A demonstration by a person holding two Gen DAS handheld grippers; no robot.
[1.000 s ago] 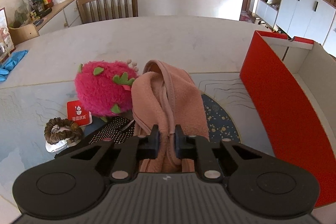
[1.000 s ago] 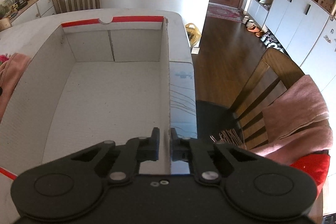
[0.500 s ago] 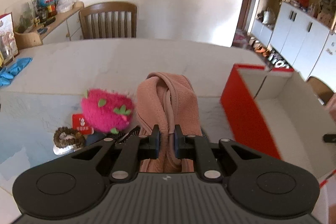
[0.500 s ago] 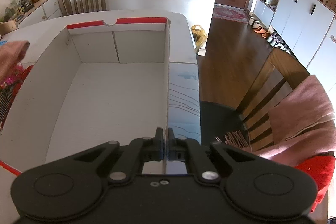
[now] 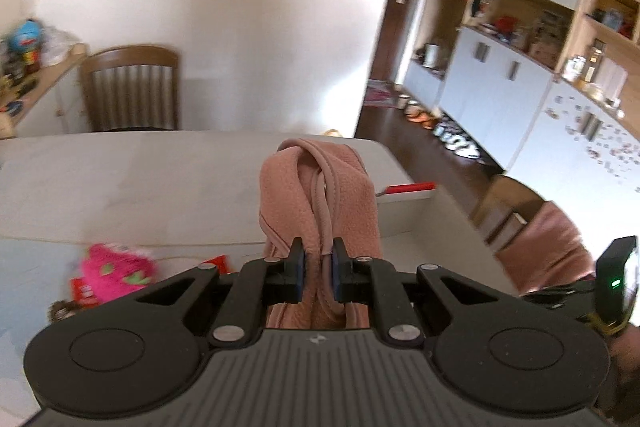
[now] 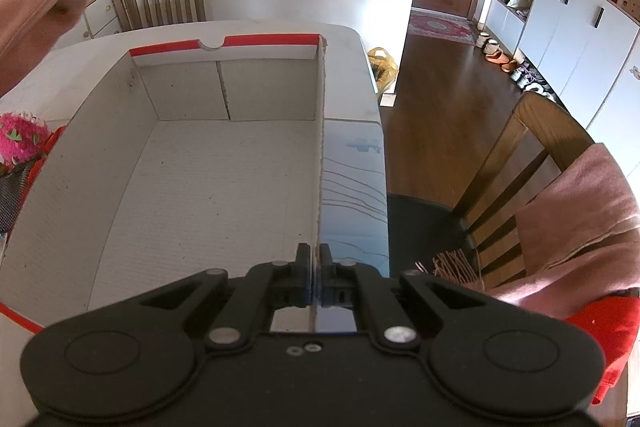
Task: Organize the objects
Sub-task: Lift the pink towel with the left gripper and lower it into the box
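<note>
Clamped in the matt black plastic left claw (image 5: 318,269) is a pink fleece cloth (image 5: 320,195), soft and napped, with smooth corded edging. Ahead of the right claw (image 6: 314,281), a corrugated cardboard box (image 6: 192,187) shows dull white, faintly ribbed walls. Right of it, the glossy worktop (image 6: 354,195) reflects light.

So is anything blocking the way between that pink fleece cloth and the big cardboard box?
Nothing visible does. The pink fleece cloth, held by the left gripper, hangs above the table, and the red-edged white cardboard box lies open-topped with a bare floor.
</note>
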